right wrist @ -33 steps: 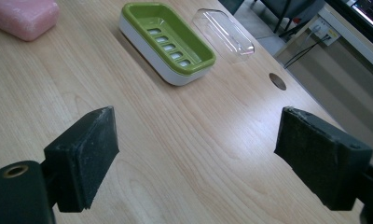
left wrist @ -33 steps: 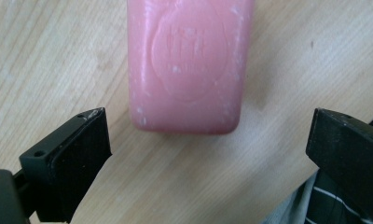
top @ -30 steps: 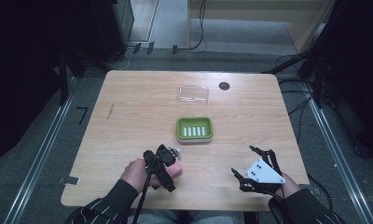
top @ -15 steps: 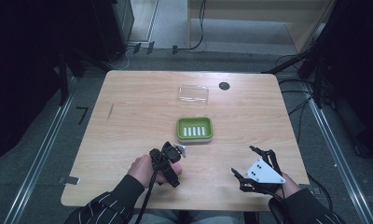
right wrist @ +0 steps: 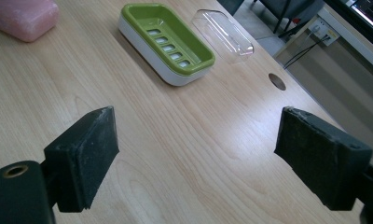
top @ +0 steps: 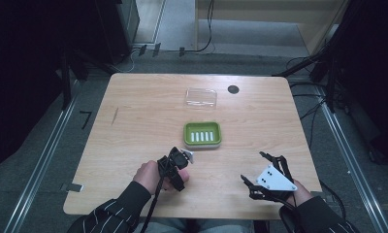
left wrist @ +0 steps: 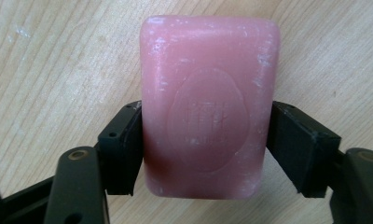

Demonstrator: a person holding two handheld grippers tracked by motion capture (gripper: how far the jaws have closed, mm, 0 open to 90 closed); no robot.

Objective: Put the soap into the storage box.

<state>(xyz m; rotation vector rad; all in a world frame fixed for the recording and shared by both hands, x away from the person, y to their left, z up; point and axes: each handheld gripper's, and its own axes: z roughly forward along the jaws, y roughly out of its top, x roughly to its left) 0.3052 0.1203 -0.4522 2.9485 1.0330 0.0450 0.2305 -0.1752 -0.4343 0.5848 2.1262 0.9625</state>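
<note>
Both left gripper [left wrist: 201, 154] jaws pressing pink soap [left wrist: 208, 102]

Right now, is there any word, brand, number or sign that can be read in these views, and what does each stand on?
Pink soap bar: an oval stamp with raised lettering on its top face, too soft and blurred to read.
Green soap dish: no text on it.
Clear lid: no text on it.
Wooden table: no label or sign.
Nothing legible anywhere.
</note>
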